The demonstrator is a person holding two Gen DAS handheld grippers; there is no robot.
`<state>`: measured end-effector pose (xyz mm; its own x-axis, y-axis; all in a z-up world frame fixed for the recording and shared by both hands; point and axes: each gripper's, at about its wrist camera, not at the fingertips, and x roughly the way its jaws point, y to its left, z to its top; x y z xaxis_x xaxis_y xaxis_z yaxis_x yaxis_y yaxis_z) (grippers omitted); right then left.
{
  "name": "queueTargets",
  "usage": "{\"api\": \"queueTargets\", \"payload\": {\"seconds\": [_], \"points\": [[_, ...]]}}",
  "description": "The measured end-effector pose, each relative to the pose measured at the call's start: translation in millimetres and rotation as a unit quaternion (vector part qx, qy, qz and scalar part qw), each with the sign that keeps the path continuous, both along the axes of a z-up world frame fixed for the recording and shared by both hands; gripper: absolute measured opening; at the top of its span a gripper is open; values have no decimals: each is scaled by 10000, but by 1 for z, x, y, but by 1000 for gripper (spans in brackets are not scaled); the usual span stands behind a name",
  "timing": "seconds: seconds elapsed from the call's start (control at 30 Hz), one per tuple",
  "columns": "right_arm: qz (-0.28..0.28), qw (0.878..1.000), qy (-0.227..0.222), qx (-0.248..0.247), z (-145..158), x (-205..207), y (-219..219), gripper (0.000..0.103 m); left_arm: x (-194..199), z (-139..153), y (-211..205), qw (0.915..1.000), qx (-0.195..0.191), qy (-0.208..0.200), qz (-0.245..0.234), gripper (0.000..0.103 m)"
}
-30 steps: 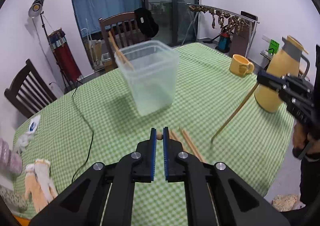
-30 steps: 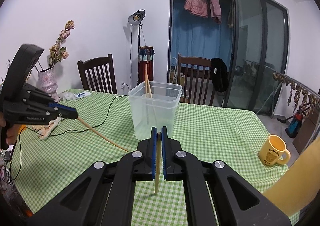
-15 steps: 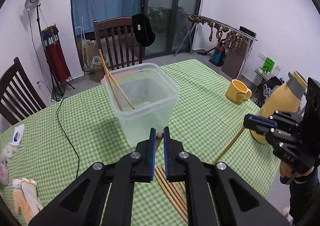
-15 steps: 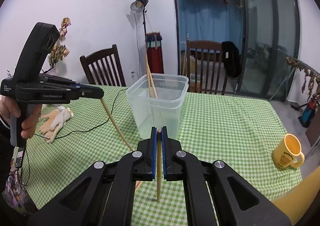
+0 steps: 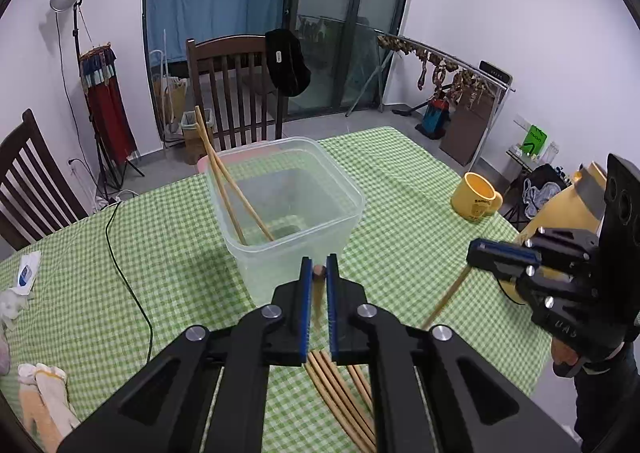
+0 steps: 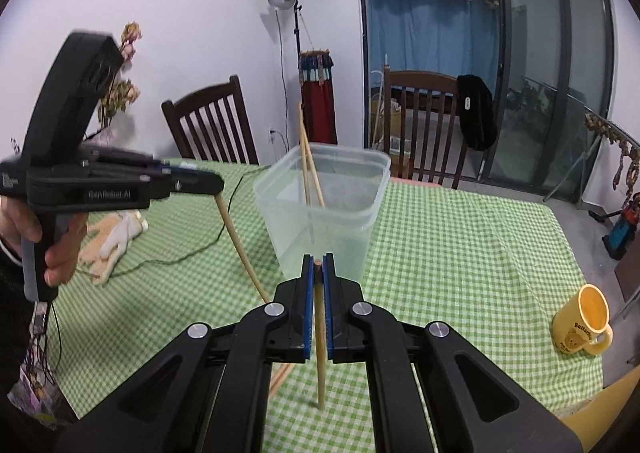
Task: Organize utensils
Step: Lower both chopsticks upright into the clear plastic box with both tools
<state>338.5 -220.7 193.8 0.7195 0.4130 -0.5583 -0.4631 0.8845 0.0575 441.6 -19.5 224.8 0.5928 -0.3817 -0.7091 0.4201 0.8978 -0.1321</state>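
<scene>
On the green checked surface, items by descending size:

Clear plastic container, square, open-topped, near the middle; two chopsticks in the container lean against its far-left corner, tops above the rim.

Tan thermos jug, at the right edge, partly behind the right claw.

Left claw, clamped on one wooden chopstick, tip showing between the blue pads, just in front of the container.

Right claw, clamped on a second chopstick, held upright with its lower end close to the cloth.

Yellow mug, to the right, well apart from the container.

Bundle of loose chopsticks, lying flat beneath the left claw.

Black cable, trailing across the left side.
</scene>
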Motion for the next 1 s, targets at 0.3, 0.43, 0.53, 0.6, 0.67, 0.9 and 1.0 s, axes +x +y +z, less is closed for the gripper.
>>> {"api": "queueTargets", "payload": {"seconds": [0.3, 0.43, 0.53, 0.6, 0.67, 0.9, 1.0], "points": [[119, 9990, -416, -64, 70, 17, 12, 5, -3, 66, -1, 9981, 234, -560, -103, 4], [211, 9976, -632, -195, 109, 24, 21, 5, -2, 115, 4, 9956, 219, -912, 41, 4], [220, 9967, -745, -233, 135, 32, 26, 5, -2, 151, 6, 9938, 121, -1104, 69, 4], [207, 9966, -767, -223, 151, 40, 29, 5, -1, 173, 8, 9924, 117, -1218, 98, 4], [226, 9967, -762, -171, 162, 45, 30, 5, 0, 189, 11, 9906, 196, -1343, 165, 4], [187, 9956, -898, -180, 195, 64, 39, 5, 8, 231, 22, 9876, 99, -1542, 294, 4], [179, 9957, -897, -156, 199, 75, 43, 5, 14, 237, 27, 9874, 55, -1549, 331, 4]]}}
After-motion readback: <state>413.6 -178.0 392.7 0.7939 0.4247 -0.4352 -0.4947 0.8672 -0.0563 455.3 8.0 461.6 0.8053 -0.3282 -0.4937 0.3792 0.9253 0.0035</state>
